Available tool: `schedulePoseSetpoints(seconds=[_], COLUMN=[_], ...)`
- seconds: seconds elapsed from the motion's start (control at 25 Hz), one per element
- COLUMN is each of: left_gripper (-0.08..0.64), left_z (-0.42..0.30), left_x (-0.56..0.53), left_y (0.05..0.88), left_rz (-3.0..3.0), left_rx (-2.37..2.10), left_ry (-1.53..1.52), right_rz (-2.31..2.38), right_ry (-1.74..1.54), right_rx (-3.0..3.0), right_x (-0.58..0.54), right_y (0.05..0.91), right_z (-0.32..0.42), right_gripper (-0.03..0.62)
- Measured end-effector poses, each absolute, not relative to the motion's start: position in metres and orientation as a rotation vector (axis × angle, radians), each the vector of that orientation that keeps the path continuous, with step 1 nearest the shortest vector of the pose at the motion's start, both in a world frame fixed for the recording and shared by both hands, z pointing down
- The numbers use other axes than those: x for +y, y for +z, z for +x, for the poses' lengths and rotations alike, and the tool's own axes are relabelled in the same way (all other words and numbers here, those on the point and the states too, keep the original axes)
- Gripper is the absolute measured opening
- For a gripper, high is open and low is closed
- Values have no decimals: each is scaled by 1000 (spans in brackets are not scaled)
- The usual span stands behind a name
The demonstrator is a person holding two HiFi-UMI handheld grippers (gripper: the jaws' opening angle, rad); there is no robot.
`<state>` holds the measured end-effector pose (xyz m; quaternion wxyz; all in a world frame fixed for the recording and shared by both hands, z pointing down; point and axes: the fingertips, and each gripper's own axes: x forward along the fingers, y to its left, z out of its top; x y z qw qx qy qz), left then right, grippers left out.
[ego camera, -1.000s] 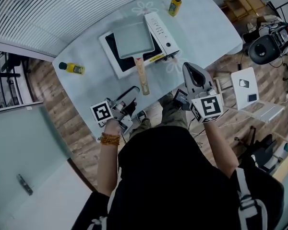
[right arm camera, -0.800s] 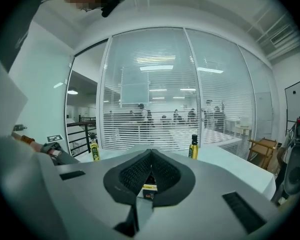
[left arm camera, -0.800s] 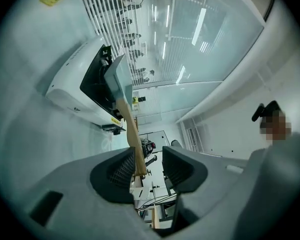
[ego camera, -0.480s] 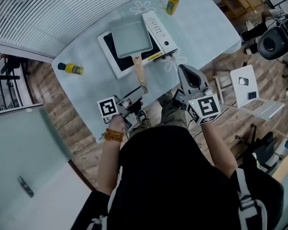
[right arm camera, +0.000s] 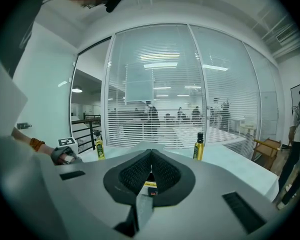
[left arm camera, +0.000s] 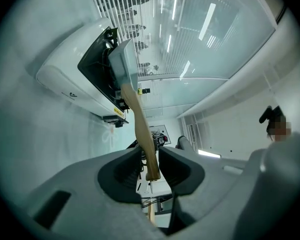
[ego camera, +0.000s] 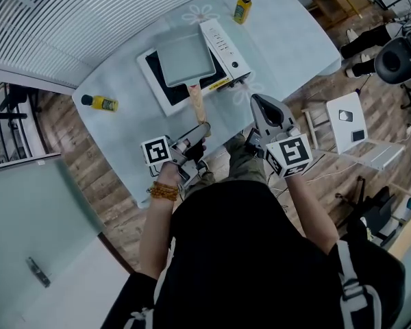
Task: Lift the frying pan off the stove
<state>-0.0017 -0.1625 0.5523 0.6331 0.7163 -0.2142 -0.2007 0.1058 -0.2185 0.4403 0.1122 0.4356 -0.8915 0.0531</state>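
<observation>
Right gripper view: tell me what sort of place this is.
Likely an office or lab, not a home kitchen: glass partition walls with blinds, people in the room behind them, and a portable stove set on a plain table.

Two yellow bottles (ego camera: 99,103) (ego camera: 242,5), one frying pan (ego camera: 185,59), one stove (ego camera: 222,46), two hand-held grippers (ego camera: 204,127) (ego camera: 259,101).
</observation>
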Motion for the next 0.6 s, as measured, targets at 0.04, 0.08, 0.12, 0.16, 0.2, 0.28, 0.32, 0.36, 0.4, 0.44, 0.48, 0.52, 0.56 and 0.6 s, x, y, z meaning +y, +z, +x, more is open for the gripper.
schedulePoseSetpoints(seconds=[0.04, 0.08, 0.12, 0.16, 0.2, 0.28, 0.32, 0.36, 0.4, 0.44, 0.48, 0.52, 0.56, 0.6], left_gripper=[112, 110, 109, 107, 106, 103, 103, 103, 103, 103, 103, 103, 103, 103], left_z=[-1, 0, 0, -1, -1, -1, -1, -2, -2, -2, -2, -3, -3, -2], left_x=[-163, -162, -162, -162, -161, -161, -162, -162, -162, -162, -162, -162, -163, -163], left_y=[552, 552, 553, 554, 555, 554, 554, 554, 554, 554, 554, 554, 554, 553], left_rz=[1633, 1628, 1621, 1614, 1607, 1595, 1592, 1590, 1590, 1592, 1597, 1603, 1607, 1610], left_rx=[-489, -487, -485, -483, -479, -469, -464, -461, -460, -461, -463, -465, -467, -469], left_ry=[-460, -460, -459, -460, -463, -476, -481, -486, -487, -488, -487, -486, -485, -486], right_rz=[1268, 1249, 1225, 1197, 1158, 1036, 956, 874, 796, 731, 678, 635, 600, 569], right_ry=[145, 132, 125, 135, 159, 208, 212, 198, 173, 147, 128, 122, 133, 162], right_rx=[-2619, -2624, -2631, -2642, -2656, -2678, -2674, -2658, -2637, -2616, -2601, -2593, -2592, -2598], right_x=[-218, -217, -216, -216, -216, -216, -216, -216, -217, -218, -219, -220, -222, -224], right_y=[440, 441, 442, 444, 448, 457, 464, 472, 479, 486, 492, 497, 501, 506], right_z=[105, 105, 104, 103, 101, 96, 94, 91, 88, 85, 83, 81, 79, 78], right_gripper=[2, 2, 2, 2, 2, 2, 2, 2, 2, 2, 2, 2, 2, 2])
